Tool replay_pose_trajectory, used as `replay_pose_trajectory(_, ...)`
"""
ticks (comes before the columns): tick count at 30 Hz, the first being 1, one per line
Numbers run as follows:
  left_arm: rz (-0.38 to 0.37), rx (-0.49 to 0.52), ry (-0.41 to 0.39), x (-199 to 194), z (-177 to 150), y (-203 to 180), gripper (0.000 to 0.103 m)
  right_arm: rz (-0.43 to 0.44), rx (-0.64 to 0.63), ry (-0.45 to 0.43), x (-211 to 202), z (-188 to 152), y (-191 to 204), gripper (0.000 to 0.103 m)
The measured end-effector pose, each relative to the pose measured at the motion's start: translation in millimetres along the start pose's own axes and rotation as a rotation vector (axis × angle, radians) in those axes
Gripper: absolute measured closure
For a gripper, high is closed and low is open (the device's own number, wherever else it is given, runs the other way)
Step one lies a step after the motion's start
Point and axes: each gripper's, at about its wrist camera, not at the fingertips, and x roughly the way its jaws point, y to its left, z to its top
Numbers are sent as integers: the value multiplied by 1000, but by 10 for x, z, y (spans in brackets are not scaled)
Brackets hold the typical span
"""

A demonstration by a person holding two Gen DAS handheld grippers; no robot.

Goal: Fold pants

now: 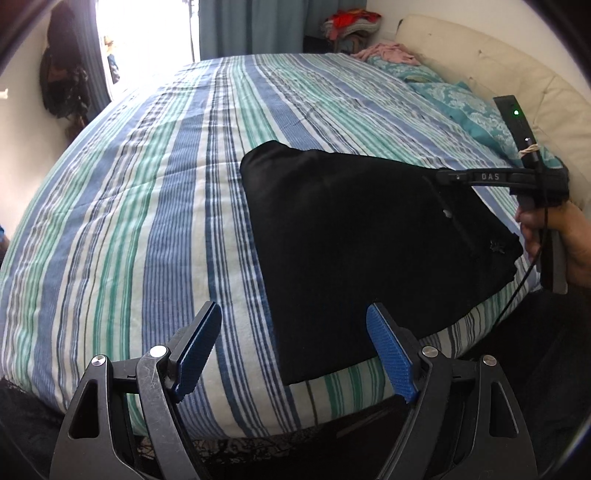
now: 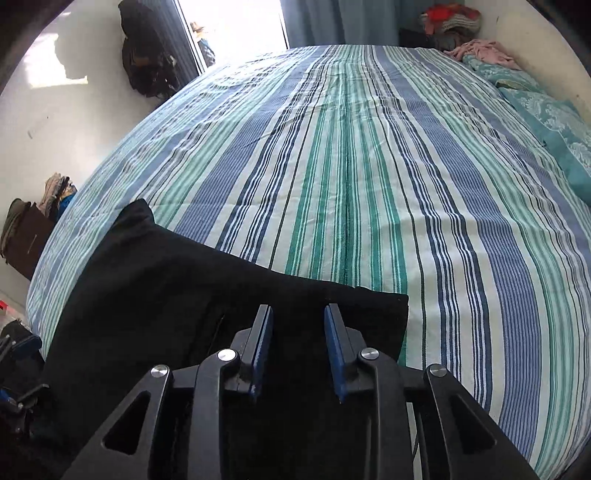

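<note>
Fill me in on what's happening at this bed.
A person is folding black pants on a striped bedspread, with a two-finger tool in each hand. The pants lie in a compact folded shape near the bed's front edge. The left tool hovers wide open just short of the pants, holding nothing. The right tool sits over the pants' right end, partly open with dark cloth between its pads; no firm pinch shows.

Striped bedspread (image 2: 369, 177) covers the bed. Teal patterned pillows (image 1: 461, 99) lie along a cream headboard (image 1: 480, 55), pink garment (image 1: 388, 51) beside them. Clothes pile (image 2: 450, 22) in far corner, dark bags (image 2: 147, 62) hanging by bright window (image 1: 147, 26).
</note>
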Motion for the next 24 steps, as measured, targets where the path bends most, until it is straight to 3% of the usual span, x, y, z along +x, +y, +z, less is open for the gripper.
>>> replay_pose_trajectory(3,6,-54,-21,-53,-6,118,20,-44,-34,-37,-334,-56,75,75)
replay_pose_trajectory(6,19,-87,-45,-33,52,138,20,-17,-42,-68,-729,-174,119,75)
replay_pose_trajectory(9,32,-73,-70,6,115,49,20,47,-64,-41,-996,-410,247,75)
replay_pose_trajectory(12,12,-19,-38,148,105,-106,20,94,-55,36,-954,-751,338,75)
replay_pose_trajectory(15,6,52,81,423,15,-260,20,0,-47,139,-682,-1063,292,78)
replay_pose_trajectory(20,-4,-19,51,229,41,-138,19,-8,3,100,-827,-1074,252,78)
replay_pose_trajectory(23,25,-59,38,147,87,-44,15,1,79,52,-963,-1121,183,72)
replay_pose_trajectory(24,31,-70,39,137,88,-18,15,-1,109,27,-1012,-1130,151,63)
